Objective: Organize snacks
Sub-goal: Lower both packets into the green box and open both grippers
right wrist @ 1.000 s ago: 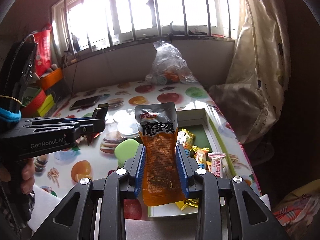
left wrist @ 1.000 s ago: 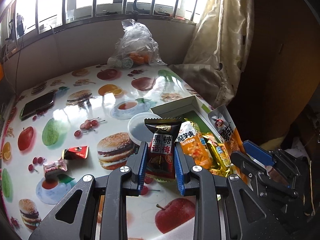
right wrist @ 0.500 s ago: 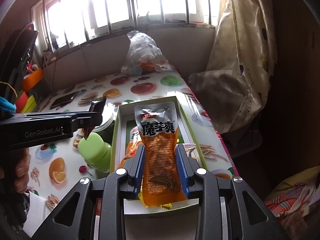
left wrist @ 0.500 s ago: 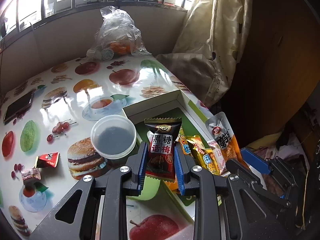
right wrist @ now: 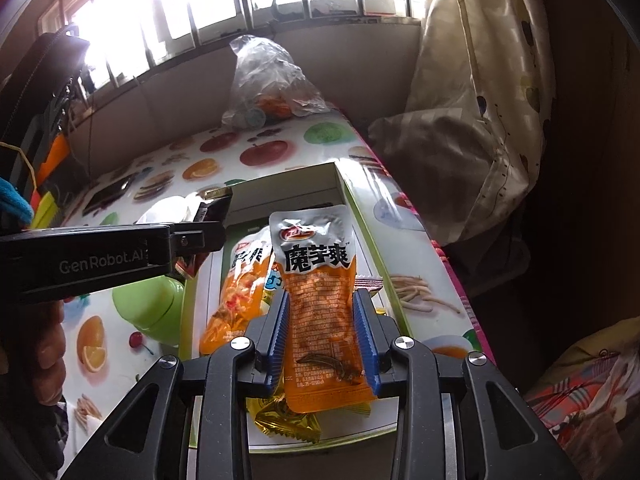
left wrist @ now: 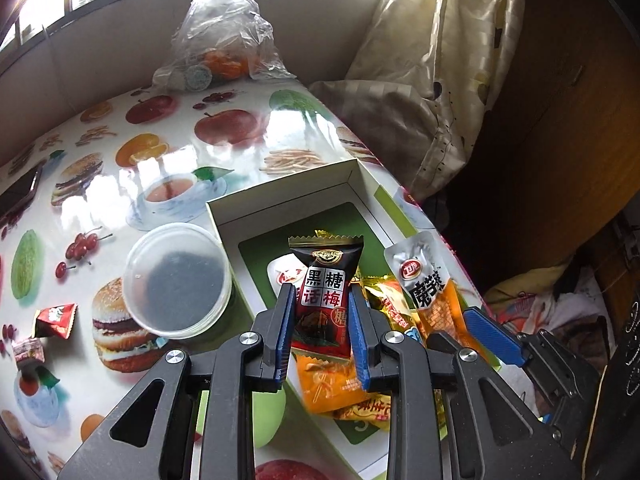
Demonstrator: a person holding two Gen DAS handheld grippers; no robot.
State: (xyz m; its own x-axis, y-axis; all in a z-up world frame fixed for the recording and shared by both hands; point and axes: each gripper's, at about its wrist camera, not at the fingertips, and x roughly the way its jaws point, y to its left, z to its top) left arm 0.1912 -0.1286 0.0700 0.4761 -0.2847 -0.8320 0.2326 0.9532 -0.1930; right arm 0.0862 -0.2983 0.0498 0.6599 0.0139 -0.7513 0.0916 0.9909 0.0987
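Both grippers are hovering over the box (left wrist: 352,170), already part-filled: left gripper (left wrist: 322,330) pinching a black plum candy (left wrist: 325,300), right gripper (right wrist: 322,338), jaws just easing apart, flanking an orange konjac pouch (right wrist: 320,300); two wrapped sweets (left wrist: 54,318) are lying unsorted on the table (left wrist: 248,148).

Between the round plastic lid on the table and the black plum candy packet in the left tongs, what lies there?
In the left wrist view, only the white near wall of the open box separates the lid from the packet.
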